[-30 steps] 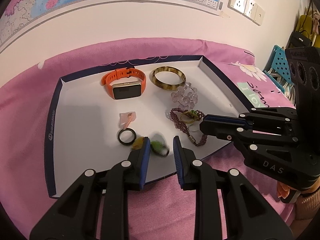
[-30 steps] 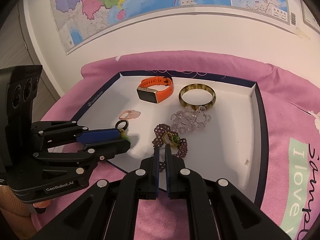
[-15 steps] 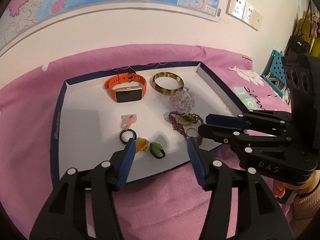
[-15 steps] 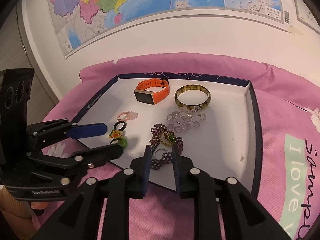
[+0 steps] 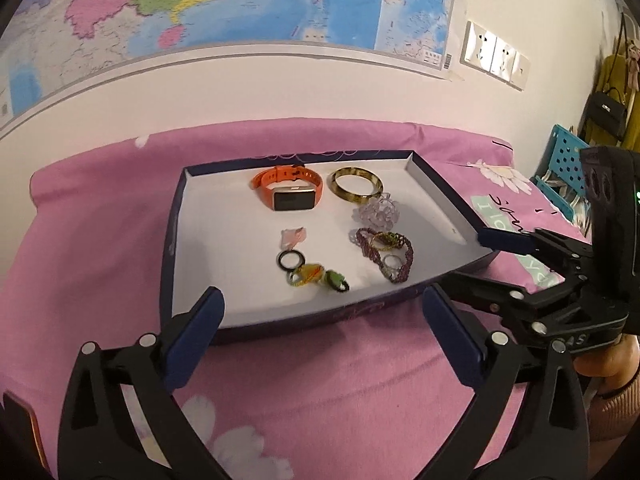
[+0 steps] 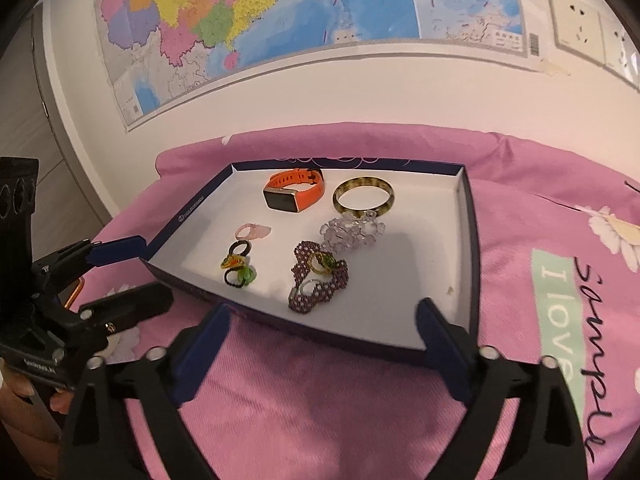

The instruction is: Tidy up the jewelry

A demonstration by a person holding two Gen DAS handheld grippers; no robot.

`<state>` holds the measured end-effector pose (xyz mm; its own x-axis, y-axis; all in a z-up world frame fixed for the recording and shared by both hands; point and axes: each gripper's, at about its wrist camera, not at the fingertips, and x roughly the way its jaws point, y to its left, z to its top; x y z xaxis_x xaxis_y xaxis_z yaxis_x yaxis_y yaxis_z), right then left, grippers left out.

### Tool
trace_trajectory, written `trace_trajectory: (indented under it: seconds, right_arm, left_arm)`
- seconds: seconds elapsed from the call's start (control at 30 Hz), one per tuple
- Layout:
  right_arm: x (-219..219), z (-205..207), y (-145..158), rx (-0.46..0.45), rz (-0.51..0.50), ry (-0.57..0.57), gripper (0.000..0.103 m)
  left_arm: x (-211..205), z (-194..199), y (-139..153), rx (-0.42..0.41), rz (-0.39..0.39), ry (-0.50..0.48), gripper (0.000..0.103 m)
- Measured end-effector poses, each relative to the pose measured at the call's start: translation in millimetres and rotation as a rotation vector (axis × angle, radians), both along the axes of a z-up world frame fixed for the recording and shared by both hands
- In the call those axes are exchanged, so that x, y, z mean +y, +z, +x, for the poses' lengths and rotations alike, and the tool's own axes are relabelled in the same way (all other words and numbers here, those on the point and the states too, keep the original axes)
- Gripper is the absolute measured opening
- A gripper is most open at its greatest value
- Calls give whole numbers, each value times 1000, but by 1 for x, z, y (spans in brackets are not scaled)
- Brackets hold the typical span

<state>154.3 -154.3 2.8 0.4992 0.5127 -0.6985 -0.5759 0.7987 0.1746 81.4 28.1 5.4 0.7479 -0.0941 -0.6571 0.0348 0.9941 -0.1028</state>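
Both claws are spread wide and empty, parked over the pink bedsheet (image 5: 328, 368) just short of the tray's (image 5: 176, 216) near edge. Left gripper (image 5: 324, 332) lines up with the small rings cluster (image 5: 314, 274) dead ahead; right gripper (image 6: 324, 344) faces the purple beaded bracelet (image 6: 318, 280), so I'd guess each takes its own.

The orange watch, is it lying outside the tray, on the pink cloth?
No, the orange watch lies inside the tray, near its far wall and beside the brown bangle.

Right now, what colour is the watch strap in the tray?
Orange watch strap, clearest in the left wrist view.
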Motion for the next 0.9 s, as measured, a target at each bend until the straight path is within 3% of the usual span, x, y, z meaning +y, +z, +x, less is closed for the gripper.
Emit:
trace_trajectory:
  seconds: [0.37, 0.9]
  right_arm:
    - [-1, -34, 3, -56, -52, -21, 96]
    - [0, -57, 3, -48, -65, -27, 96]
  left_arm:
    - [6, -25, -13, 51, 4, 95, 98]
    - [2, -45, -14, 45, 18, 127, 98]
